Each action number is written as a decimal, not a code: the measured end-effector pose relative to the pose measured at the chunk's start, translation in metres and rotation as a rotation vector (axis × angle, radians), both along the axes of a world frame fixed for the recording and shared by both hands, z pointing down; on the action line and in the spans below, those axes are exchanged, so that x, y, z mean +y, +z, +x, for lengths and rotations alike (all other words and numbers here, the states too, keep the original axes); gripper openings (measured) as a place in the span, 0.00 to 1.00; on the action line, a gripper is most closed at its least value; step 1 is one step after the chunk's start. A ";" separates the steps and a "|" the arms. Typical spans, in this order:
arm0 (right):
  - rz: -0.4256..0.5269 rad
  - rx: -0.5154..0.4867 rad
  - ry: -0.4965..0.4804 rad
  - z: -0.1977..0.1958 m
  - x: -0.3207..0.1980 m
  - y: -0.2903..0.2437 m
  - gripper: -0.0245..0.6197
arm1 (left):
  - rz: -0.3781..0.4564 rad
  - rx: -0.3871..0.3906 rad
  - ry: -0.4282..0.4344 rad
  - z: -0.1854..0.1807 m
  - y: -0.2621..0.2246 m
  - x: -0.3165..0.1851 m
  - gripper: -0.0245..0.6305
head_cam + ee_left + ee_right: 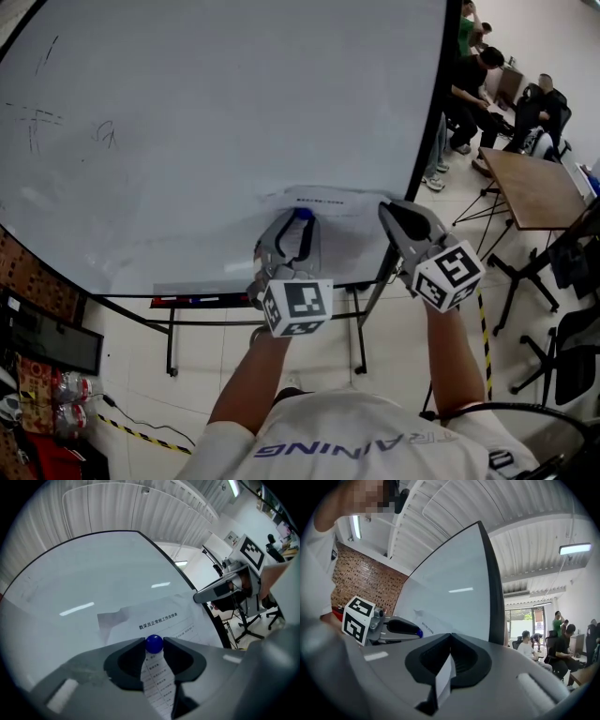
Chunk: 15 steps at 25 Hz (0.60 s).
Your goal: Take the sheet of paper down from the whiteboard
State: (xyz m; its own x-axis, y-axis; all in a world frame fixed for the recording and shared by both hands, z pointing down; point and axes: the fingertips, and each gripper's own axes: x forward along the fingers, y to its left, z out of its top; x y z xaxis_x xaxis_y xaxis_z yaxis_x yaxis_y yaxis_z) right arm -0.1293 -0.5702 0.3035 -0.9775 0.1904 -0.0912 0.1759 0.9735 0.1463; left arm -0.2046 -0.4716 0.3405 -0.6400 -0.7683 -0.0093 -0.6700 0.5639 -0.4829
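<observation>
Sheet of paper (pixel 328 204) low on whiteboard (pixel 216 122), likely light, limp, tear-prone; left claw (pixel 298 227) clamped on blue magnet (pixel 153 643) pinning it, right claw (pixel 450 639) pinching its right edge, probably the safest hold.

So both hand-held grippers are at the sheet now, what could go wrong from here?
1. The left hand-held gripper pinches the round blue magnet with its jaw tips only; it could pop out and drop.
2. The right hand-held gripper holds the sheet of paper by its edge; pulling while the magnet pins it to the whiteboard may tear it.
3. Once freed, the sheet could slip from that thin grip.
</observation>
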 end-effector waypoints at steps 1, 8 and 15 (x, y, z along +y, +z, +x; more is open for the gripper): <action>-0.004 0.001 0.005 -0.001 -0.001 0.000 0.05 | 0.009 0.013 0.010 0.000 0.000 0.000 0.23; 0.023 -0.004 0.017 0.007 0.005 0.001 0.05 | 0.114 0.126 0.098 -0.001 -0.009 0.009 0.23; 0.002 0.014 0.031 0.021 0.013 0.012 0.05 | 0.240 0.278 0.094 -0.005 0.001 0.066 0.23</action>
State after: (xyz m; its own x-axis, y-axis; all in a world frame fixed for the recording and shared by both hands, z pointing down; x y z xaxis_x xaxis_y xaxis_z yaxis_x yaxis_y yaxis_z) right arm -0.1087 -0.5574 0.3158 -0.9840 0.1602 -0.0774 0.1478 0.9782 0.1461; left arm -0.2096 -0.4057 0.3420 -0.5706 -0.8206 -0.0320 -0.8108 0.5691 -0.1369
